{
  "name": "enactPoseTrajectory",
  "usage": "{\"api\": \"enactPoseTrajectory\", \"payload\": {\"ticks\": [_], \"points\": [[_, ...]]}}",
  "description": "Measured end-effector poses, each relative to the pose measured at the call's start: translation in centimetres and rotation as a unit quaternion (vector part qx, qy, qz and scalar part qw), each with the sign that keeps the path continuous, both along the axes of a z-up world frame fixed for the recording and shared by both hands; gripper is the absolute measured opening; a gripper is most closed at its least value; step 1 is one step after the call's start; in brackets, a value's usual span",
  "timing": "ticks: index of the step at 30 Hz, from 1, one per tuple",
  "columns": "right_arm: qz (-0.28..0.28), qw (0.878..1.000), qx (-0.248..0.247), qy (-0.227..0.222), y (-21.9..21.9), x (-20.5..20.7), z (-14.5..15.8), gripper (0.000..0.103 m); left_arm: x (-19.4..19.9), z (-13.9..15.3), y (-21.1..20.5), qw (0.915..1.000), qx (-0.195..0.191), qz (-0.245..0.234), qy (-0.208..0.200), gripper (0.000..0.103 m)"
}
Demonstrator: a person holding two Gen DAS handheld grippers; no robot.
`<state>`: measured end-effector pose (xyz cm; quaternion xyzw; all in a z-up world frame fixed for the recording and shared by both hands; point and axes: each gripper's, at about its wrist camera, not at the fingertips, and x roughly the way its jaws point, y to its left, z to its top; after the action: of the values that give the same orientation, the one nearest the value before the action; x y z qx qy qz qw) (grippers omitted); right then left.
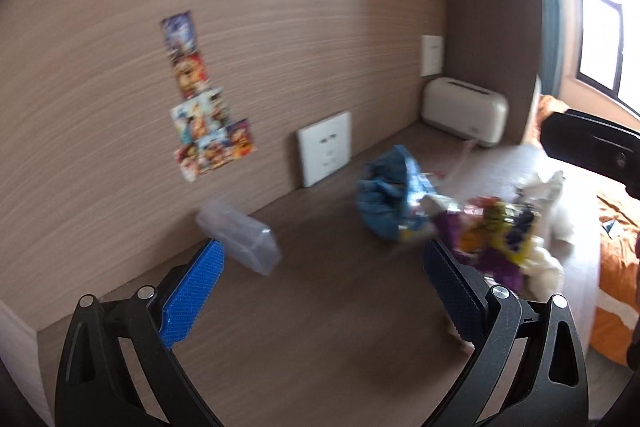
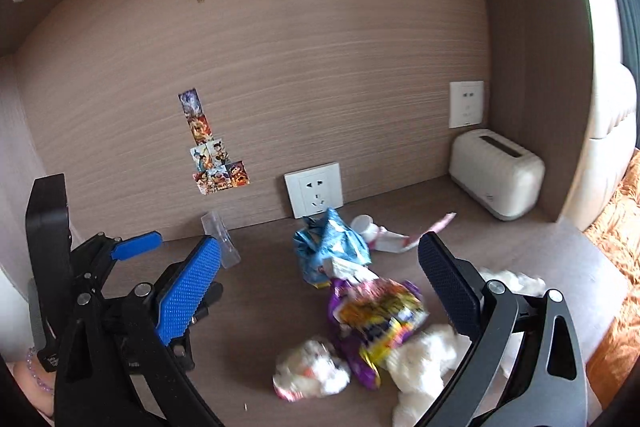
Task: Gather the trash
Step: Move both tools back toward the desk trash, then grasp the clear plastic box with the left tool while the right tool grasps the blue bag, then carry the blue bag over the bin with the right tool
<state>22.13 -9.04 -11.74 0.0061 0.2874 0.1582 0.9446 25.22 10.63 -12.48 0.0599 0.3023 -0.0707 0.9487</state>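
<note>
Wood-grain counter point(image 2: 280, 307): crumpled blue wrapper point(image 2: 330, 247), purple-yellow snack bag point(image 2: 376, 315), white tissue wads point(image 2: 312, 371) uncollected. Left gripper point(image 1: 320, 283) & right gripper point(image 2: 320, 279) fingers spread, empty. Progress approx. nil.

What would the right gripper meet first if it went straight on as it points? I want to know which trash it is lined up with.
Probably the purple and yellow wrapper, lying between the open fingers of the right gripper, with the blue wrapper behind it; depth is unclear.

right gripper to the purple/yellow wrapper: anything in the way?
Nothing visible. The right gripper is open, and the purple and yellow wrapper lies on the desk between its fingers' lines, uncovered. White crumpled tissues touch its near edge, and the blue wrapper lies behind.
</note>
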Motion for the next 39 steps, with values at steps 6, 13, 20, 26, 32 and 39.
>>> {"api": "enactPoseTrajectory", "payload": {"ticks": [6, 13, 20, 26, 32, 39], "points": [[-0.001, 0.999, -0.035, 0.022, 2.4, 4.0, -2.7, 0.098, 4.2, -1.9, 3.2, 0.9980, -0.003, 0.059, 0.020, 0.098], [-0.001, 0.996, -0.067, 0.051, 4.5, 7.8, -5.9, 0.098, 8.0, -3.3, 5.0, 0.9945, -0.002, 0.097, 0.040, 0.098], [-0.003, 0.994, -0.095, 0.063, 6.2, 10.2, -8.2, 0.098, 10.2, -4.8, 5.1, 0.9932, 0.009, 0.100, 0.058, 0.098], [-0.013, 0.990, -0.109, 0.086, 6.8, 12.1, -9.6, 0.092, 11.4, -6.0, 5.2, 0.9921, 0.002, 0.099, 0.077, 0.087], [-0.027, 0.985, -0.109, 0.131, 6.6, 13.7, -10.7, 0.062, 12.8, -8.7, 6.4, 0.9832, -0.038, 0.115, 0.136, 0.030], [-0.015, 0.993, -0.063, 0.099, 5.9, 12.4, -7.7, 0.057, 10.5, -6.3, 6.7, 0.9883, -0.038, 0.111, 0.097, 0.029]]}}
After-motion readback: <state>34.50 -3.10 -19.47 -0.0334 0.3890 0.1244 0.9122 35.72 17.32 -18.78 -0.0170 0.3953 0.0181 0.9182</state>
